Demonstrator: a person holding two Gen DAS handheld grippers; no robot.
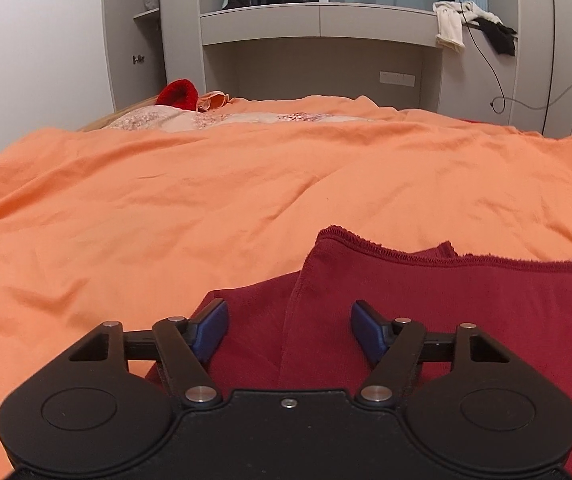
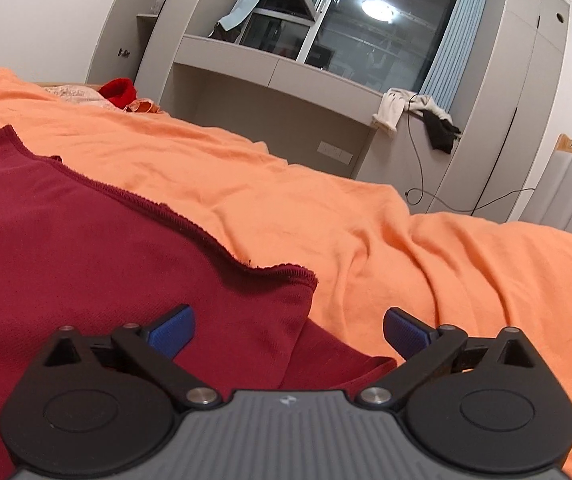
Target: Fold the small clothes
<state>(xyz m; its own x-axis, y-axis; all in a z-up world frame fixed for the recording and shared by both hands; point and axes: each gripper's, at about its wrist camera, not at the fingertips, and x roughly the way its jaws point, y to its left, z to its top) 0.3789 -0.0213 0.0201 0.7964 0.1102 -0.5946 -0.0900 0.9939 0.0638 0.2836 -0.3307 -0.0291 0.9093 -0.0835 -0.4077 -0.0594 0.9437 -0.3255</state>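
A dark red garment is spread flat on the orange bedspread, folded once, its long hemmed edge run across both views, from left gripper towards right gripper. The left corner of the fold is seen just ahead of the left jaws, the right corner ahead of the right jaws. Both pairs of jaws are held wide apart above the cloth, with nothing gripped.

Bed: covered with a rumpled orange sheet. Dark red garment, folded over, at the near edge. Bright red item at the far-left corner.
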